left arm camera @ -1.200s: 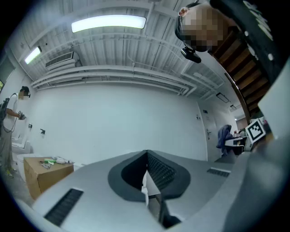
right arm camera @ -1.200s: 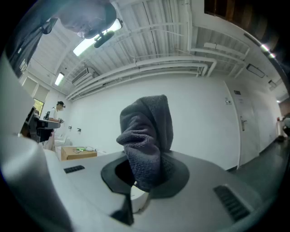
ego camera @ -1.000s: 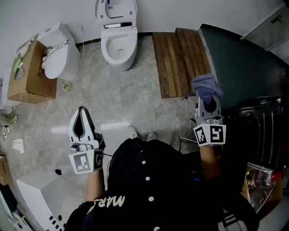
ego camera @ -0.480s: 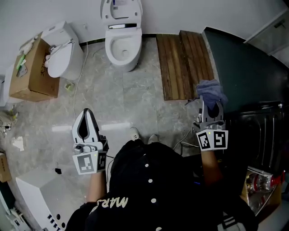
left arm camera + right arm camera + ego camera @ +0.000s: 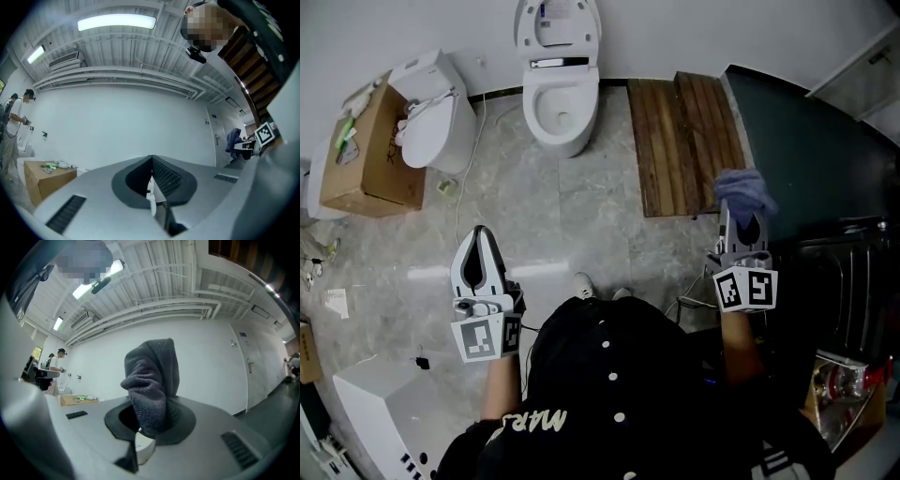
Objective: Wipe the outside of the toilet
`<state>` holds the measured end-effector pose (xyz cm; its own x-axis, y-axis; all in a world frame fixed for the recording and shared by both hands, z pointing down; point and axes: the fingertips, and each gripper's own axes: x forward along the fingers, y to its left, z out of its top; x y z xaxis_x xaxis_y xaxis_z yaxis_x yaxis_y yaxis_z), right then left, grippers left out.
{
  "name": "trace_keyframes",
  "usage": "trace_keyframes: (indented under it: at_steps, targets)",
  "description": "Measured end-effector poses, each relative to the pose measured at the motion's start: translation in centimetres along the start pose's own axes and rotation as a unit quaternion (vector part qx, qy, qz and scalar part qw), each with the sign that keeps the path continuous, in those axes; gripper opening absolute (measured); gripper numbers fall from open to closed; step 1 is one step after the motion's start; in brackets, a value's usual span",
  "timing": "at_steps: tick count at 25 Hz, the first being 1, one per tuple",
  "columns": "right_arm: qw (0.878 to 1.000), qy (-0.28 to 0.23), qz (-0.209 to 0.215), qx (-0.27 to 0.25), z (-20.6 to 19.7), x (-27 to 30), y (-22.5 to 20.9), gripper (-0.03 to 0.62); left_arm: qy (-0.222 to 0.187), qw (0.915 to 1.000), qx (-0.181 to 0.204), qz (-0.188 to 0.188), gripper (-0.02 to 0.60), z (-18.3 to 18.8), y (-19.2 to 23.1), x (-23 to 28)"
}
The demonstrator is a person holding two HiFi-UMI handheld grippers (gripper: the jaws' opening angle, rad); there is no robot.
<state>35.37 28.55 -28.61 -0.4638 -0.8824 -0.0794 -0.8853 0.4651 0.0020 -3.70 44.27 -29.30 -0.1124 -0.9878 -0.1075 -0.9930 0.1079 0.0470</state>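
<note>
The white toilet (image 5: 561, 94) stands against the far wall with its lid up, well ahead of both grippers. In the head view my left gripper (image 5: 478, 232) hovers over the marble floor at lower left, jaws shut and empty. The left gripper view shows those jaws (image 5: 152, 160) meeting at the tip with nothing between them. My right gripper (image 5: 742, 214) is at the right, shut on a blue-grey cloth (image 5: 744, 190) that bunches over its tips. In the right gripper view the cloth (image 5: 153, 376) stands up out of the jaws (image 5: 146, 420).
A second toilet (image 5: 431, 117) and a cardboard box (image 5: 361, 155) sit at the far left. A wooden slatted mat (image 5: 689, 141) lies right of the toilet. A dark green surface (image 5: 811, 141) and a black bin (image 5: 834, 281) are at the right.
The view has crept forward and the toilet sits slightly lower and more to the right. Both grippers keep their pose; the right one still holds the cloth.
</note>
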Motion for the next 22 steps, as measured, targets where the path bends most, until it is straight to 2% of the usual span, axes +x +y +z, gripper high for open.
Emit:
trace_keyframes:
  at_steps: [10, 22]
  targets:
    - [1.000, 0.001, -0.018, -0.001, -0.1, 0.9, 2.4, 0.043, 0.000, 0.9998, 0.002, -0.019, 0.011, 0.1, 3.5, 1.4]
    - [1.000, 0.009, -0.017, 0.009, -2.5, 3.5, 2.2, 0.043, 0.009, 0.9999, 0.009, -0.010, 0.011, -1.4, 4.6, 3.8]
